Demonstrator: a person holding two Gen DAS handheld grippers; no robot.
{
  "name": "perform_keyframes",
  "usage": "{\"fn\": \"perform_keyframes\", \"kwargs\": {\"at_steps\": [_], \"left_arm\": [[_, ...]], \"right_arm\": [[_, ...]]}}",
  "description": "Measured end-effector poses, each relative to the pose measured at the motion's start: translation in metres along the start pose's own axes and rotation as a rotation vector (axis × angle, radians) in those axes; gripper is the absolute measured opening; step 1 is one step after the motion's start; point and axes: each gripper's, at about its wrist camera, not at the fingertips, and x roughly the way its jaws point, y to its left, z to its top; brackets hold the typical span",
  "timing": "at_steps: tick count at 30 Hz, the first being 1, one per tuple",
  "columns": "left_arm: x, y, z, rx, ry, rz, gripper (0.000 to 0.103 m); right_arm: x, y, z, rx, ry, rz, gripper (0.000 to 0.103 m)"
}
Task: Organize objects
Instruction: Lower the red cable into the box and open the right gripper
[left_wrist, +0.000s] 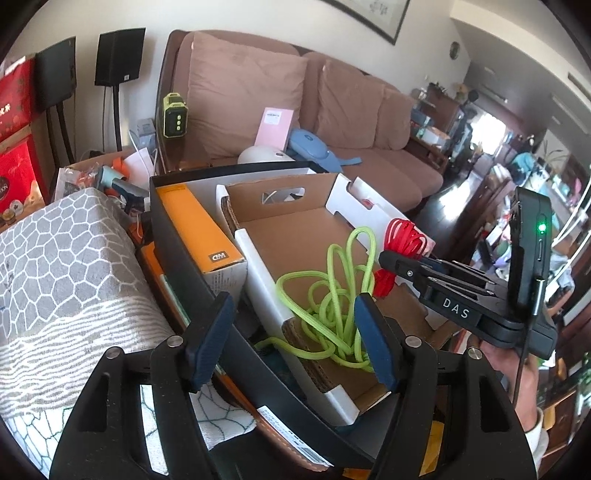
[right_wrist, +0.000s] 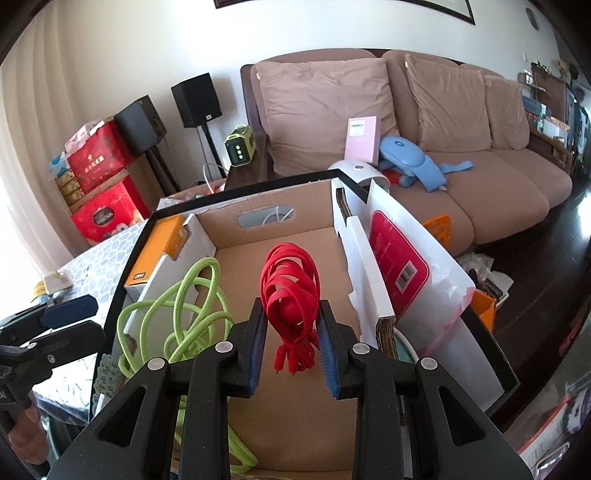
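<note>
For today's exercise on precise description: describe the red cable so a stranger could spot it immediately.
Find the brown sofa, then the open cardboard box in front of it. Above the box floor, the right hand-held gripper pinches a bundled red cable. Its neighbour, the green cable, is rounder, braided and lies loose in the box.

— Can any lettering be read here?
— "DAS" stands in white on the side of the right gripper (left_wrist: 384, 258), seen from the left wrist. The orange box (left_wrist: 195, 225) carries "WD" on its end, upside down.
— And the red gift boxes (right_wrist: 101, 162)?
— Gold characters, too small to make out. The white bag (right_wrist: 417, 280) shows a barcode, its digits unreadable.
</note>
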Motion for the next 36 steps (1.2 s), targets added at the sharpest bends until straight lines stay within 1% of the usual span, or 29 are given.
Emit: {"fn": "perform_keyframes", "kwargs": {"at_steps": [16, 36], "left_arm": [[0.000, 0.005, 0.000, -0.005, 0.008, 0.007, 0.064], [-0.007, 0.004, 0.000, -0.009, -0.007, 0.006, 0.064]], "right_arm": [[0.002, -0.005, 0.002, 0.011, 0.010, -0.017, 0.028], [-0.006, -0.012, 0.003, 0.033, -0.023, -0.016, 0.031]]}}
